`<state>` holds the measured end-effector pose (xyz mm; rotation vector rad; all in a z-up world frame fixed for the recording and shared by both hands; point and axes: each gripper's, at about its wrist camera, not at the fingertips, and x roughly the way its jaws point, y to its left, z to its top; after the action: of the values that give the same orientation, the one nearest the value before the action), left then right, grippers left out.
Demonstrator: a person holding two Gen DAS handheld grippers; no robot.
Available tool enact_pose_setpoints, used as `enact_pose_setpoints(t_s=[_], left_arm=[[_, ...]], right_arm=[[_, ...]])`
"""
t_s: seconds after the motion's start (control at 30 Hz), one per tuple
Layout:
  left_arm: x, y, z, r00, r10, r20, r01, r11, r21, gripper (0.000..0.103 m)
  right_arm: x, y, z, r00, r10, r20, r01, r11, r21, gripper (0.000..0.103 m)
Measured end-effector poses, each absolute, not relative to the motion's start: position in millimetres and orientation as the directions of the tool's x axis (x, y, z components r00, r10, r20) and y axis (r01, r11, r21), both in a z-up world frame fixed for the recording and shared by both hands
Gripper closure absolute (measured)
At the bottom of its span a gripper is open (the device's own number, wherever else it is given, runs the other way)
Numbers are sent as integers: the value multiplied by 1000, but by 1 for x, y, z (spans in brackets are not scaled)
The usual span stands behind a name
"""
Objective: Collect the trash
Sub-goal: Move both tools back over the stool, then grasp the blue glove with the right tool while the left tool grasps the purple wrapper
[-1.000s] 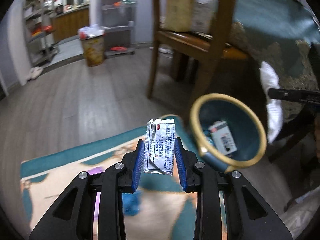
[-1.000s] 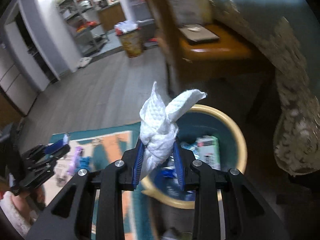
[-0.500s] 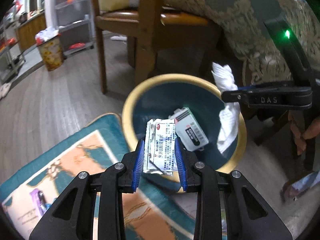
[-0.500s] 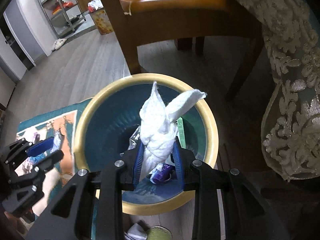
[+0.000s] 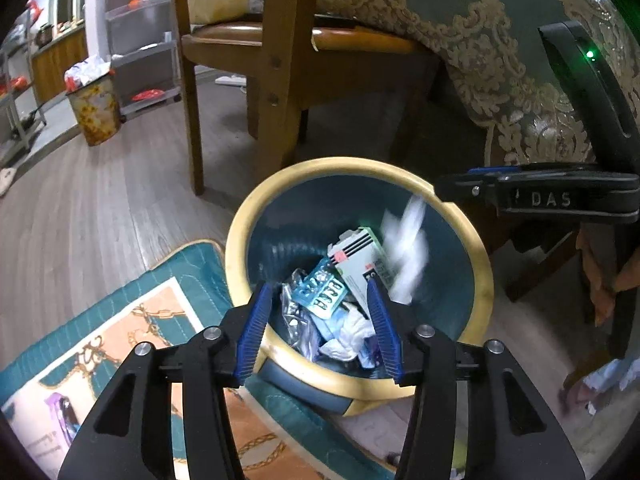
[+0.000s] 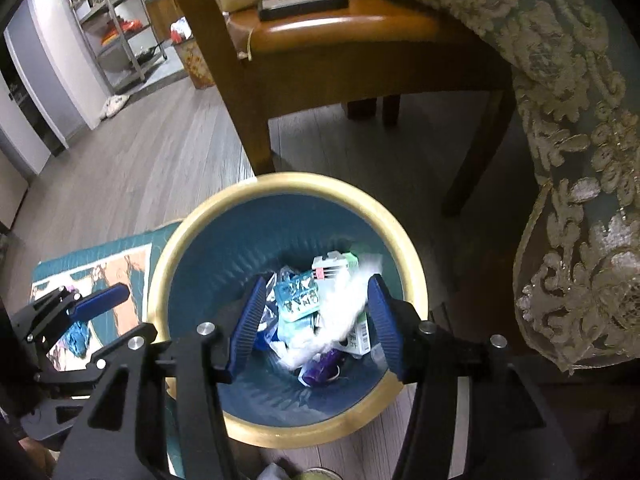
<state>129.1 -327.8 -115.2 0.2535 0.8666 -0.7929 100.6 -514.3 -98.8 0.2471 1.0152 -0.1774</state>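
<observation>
Bin [image 5: 476, 256]: we find it round, with a teal inside and a yellow rim, standing on the wood floor [image 5: 100, 208] with its near edge against the patterned rug [image 5: 132, 332].

Left gripper [image 5: 320, 324]: we hold it over the near rim of the bin; its jaws are opening, nothing pinched between the blue pads.

Right gripper [image 6: 316, 320]: we hold it over the bin mouth; its jaws are opening. The white tissue [image 6: 344, 308] shows blurred between the pads, clear of both, over the heap; in the left view it appears as a white streak [image 5: 404, 256] inside the bin.

Trash in the bin: a white and green box [image 5: 360, 260], a teal blister pack [image 5: 324, 292], crumpled foil [image 5: 296, 312], white wrappers, a purple scrap [image 6: 320, 368].

Around: a wooden chair [image 5: 272, 92] just behind the bin, a dark flat thing on its seat [image 6: 304, 4]; a teal cloth with cream lace [image 6: 572, 200] hanging to the right of the bin. Farther off, a second small bin [image 5: 94, 114] stuffed with bags, and metal shelves [image 6: 116, 32] by the wall. A purple thing [image 5: 60, 416] lies on the rug
</observation>
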Motion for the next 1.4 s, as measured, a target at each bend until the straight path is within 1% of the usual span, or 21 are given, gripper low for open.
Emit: enact_pose_setpoints(t_s=[0.07, 0.1, 0.17, 0.23, 0.3, 0.37, 0.43, 0.5, 0.53, 0.63, 0.73, 0.93, 1.03, 1.17, 1.2, 1.23, 1.27, 1.33, 1.4], left_arm=[[130, -324, -113, 399, -513, -760, 705, 702, -103, 51], [130, -320, -110, 404, -511, -758, 701, 706, -103, 51], [129, -312, -105, 415, -509, -754, 695, 712, -98, 49], [129, -300, -98, 439, -499, -747, 685, 724, -81, 41], [129, -289, -93, 455, -489, -744, 676, 734, -69, 38], [128, -270, -87, 477, -468, -743, 661, 749, -48, 33], [128, -253, -80, 508, -452, -733, 635, 772, -37, 20], [130, -227, -73, 548, -429, -718, 582, 812, -41, 13], [131, -214, -71, 558, -420, -715, 558, 828, -52, 13], [136, -178, -69, 575, -388, -720, 489, 869, -78, 13], [140, -141, -68, 603, -330, -726, 422, 905, -61, 13], [144, -75, -78, 631, -192, -752, 310, 951, 17, 13], [147, -45, -82, 635, -157, -756, 253, 967, 11, 13], [148, -15, -90, 631, -105, -768, 217, 975, 45, 13], [148, -7, -92, 628, -98, -772, 211, 976, 48, 13], [147, -1, -94, 625, -94, -775, 207, 977, 48, 13], [147, 4, -96, 620, -88, -779, 200, 979, 49, 13], [149, 15, -99, 616, -76, -784, 194, 979, 57, 13], [150, 22, -101, 613, -66, -788, 196, 978, 71, 13]], right_arm=[[102, -512, -95, 524, -38, -851, 258, 959, 116, 47], [102, -511, -94, 526, -38, -849, 260, 958, 118, 43], [104, -508, -90, 534, -25, -845, 263, 955, 138, 42], [106, -502, -85, 546, -15, -837, 260, 953, 153, 32], [108, -492, -79, 562, -13, -827, 247, 957, 153, 27], [110, -481, -73, 573, -11, -819, 231, 962, 148, 20], [113, -472, -68, 584, -9, -811, 216, 965, 145, 13], [115, -462, -62, 603, -14, -797, 212, 967, 143, 7], [114, -458, -58, 615, -19, -788, 215, 966, 145, 6], [117, -441, -52, 638, 7, -770, 207, 961, 180, 6], [121, -418, -50, 645, 36, -764, 180, 964, 198, 6], [135, -355, -63, 598, 91, -796, 85, 981, 176, 6], [142, -323, -72, 573, 115, -812, 50, 983, 175, 6], [148, -276, -92, 534, 137, -834, -5, 987, 159, 8], [150, -266, -98, 520, 156, -840, -22, 985, 169, 13], [152, -257, -105, 500, 174, -848, -41, 983, 178, 21], [153, -243, -115, 467, 195, -862, -64, 980, 187, 25], [155, -223, -131, 413, 226, -882, -101, 974, 202, 39], [157, -202, -147, 354, 269, -896, -143, 962, 233, 42]])
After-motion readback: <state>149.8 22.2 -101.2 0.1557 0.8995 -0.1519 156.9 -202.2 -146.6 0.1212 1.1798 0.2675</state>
